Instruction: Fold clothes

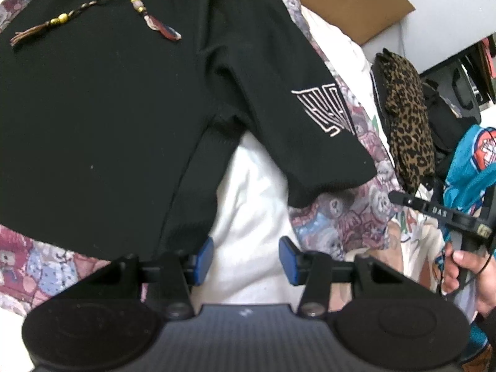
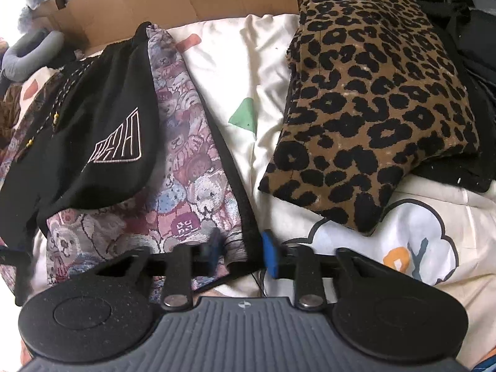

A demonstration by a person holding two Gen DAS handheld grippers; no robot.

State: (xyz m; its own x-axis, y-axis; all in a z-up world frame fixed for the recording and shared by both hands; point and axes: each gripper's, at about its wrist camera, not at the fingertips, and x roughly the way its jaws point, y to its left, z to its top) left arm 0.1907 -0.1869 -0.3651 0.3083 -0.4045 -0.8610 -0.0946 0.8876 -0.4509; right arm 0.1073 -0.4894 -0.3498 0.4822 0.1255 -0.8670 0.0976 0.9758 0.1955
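A: Blue pads of the left gripper sit nearest the lens, jaws apart, nothing pressed between them. White sheet shows in the gap. The inner edge of one black leg lies just beside the left pad; contact unclear.

B: Noted. Garment?

A: Black shorts, laid flat on a bear-print fabric, waistband away from the camera, beaded drawcord on top. The far leg carries a white logo.

B: Right side?

A: Right gripper is down at the bear-print fabric's black-trimmed edge. The trim runs between the pads. The left pad is blurred, so whether they press yet I cannot tell. In the left view a hand grips its handle.

B: Step?

A: My reading: picking grasp points before a fold, nothing folded yet. Which piece goes first is uncertain.

B: Next move needs?

A: Left jaws must reach the leg hem and take cloth only, not the sheet under it. Both grips should be firm before any lift, or the fold goes skew.

B: Surroundings?

A: Leopard-print piece folded to the right, well apart. Cardboard behind.
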